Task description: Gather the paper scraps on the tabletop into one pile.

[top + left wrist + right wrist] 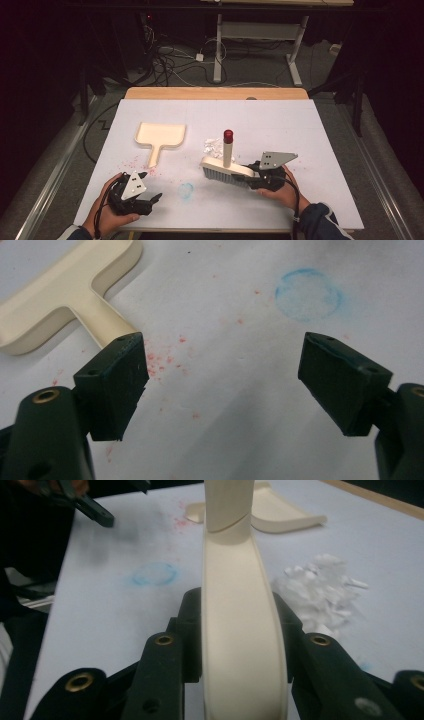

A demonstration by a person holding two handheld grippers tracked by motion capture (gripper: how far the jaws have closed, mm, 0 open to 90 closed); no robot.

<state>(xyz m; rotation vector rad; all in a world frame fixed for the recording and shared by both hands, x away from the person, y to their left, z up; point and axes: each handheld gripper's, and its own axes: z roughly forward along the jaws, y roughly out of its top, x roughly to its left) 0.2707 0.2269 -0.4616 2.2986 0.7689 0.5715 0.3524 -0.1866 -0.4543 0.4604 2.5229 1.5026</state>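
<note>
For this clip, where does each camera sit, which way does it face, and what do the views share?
High view: above the person's side, facing forward and down on the table; both hands, left gripper, right gripper.
Left gripper view: on the left gripper, facing the dustpan handle; open jaws.
Right gripper view: on the right gripper, along the clamped brush.
Shared: dustpan, blue ring, both gripper views.

No text, label, brand, number or sign can be read in any view: not on the brush (227, 170), not on the dustpan (160, 137), not on the table (320, 150) around them.
</note>
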